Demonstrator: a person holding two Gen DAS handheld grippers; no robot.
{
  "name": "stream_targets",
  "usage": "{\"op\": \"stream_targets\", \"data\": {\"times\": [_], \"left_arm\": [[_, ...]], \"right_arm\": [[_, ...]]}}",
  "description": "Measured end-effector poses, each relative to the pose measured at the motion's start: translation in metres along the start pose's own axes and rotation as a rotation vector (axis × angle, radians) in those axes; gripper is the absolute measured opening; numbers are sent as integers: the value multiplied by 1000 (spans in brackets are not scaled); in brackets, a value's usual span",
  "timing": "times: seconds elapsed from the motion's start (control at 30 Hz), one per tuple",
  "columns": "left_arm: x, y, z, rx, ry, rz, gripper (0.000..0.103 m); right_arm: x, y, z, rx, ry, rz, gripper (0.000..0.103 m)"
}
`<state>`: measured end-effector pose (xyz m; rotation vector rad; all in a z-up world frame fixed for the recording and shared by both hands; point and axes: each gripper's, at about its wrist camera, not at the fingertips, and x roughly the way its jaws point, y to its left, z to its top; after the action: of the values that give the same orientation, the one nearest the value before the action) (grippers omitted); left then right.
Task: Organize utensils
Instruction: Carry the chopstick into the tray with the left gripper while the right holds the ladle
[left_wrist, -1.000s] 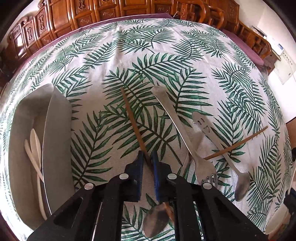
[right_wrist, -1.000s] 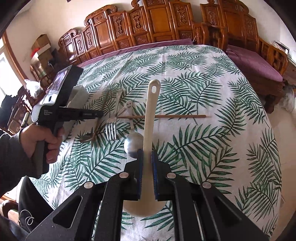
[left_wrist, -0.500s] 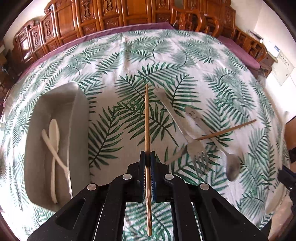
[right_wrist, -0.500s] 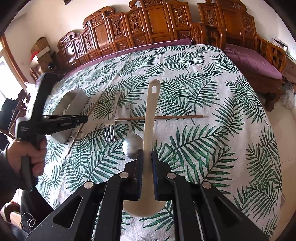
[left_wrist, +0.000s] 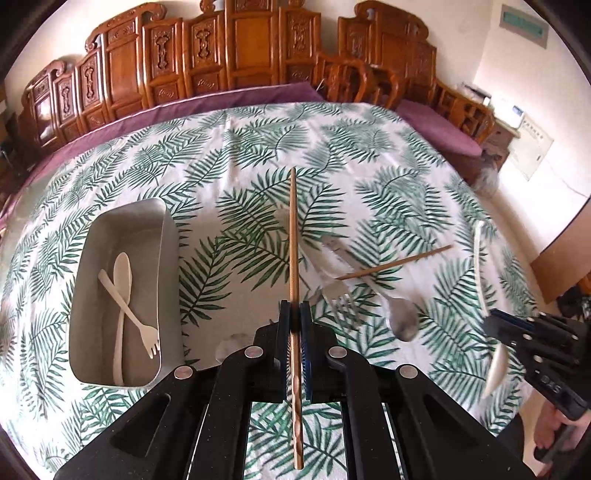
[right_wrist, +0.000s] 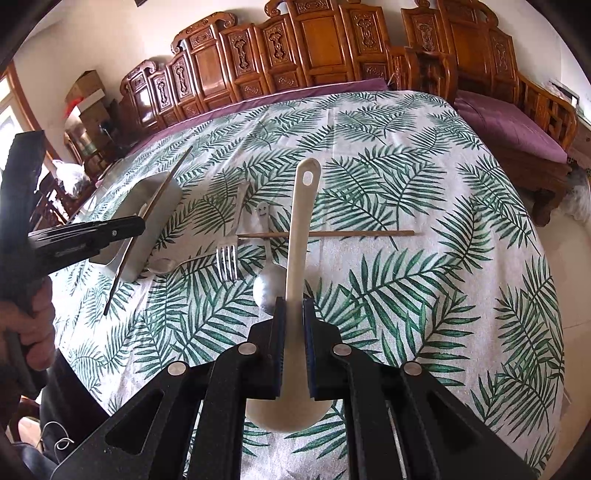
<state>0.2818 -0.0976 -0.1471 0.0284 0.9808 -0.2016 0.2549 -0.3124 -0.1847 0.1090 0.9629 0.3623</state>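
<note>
My left gripper (left_wrist: 294, 308) is shut on a brown wooden chopstick (left_wrist: 293, 236) and holds it above the table, pointing away; it also shows in the right wrist view (right_wrist: 136, 227). My right gripper (right_wrist: 294, 306) is shut on a cream ladle (right_wrist: 301, 221), held above the cloth; it also shows in the left wrist view (left_wrist: 493, 317). A grey metal tray (left_wrist: 168, 258) at the left holds a cream spoon (left_wrist: 122, 273) and cream fork (left_wrist: 129, 314). A second chopstick (left_wrist: 393, 263), a metal fork (left_wrist: 341, 299) and metal spoons (left_wrist: 402, 321) lie on the cloth.
The round table wears a palm-leaf cloth (left_wrist: 240, 155). Carved wooden chairs (left_wrist: 240, 55) with purple cushions ring its far side. Another metal spoon (right_wrist: 162, 264) lies beside the tray (right_wrist: 162, 192) in the right wrist view.
My left gripper has lifted the chopstick off the cloth and pulled back and up. The right gripper with the ladle has barely moved.
</note>
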Motion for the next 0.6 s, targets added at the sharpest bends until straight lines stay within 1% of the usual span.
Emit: {"op": "stream_targets", "data": {"times": [0.1, 0.2, 0.3, 0.37, 0.6], "left_arm": [[-8, 1, -4, 1, -4, -18, 4], [-13, 1, -5, 40, -1, 0, 4], [-20, 5, -3, 56, -12, 12, 4], [-22, 9, -2, 55, -20, 28, 4], [-33, 24, 5, 34, -46, 49, 4]], "right_arm": [[-4, 7, -1, -28, -15, -14, 11], [-10, 8, 2, -31, -35, -16, 11], [-13, 5, 3, -22, -43, -15, 11], [-14, 4, 3, -22, -42, -21, 11], [-14, 7, 3, -22, -48, -11, 11]]}}
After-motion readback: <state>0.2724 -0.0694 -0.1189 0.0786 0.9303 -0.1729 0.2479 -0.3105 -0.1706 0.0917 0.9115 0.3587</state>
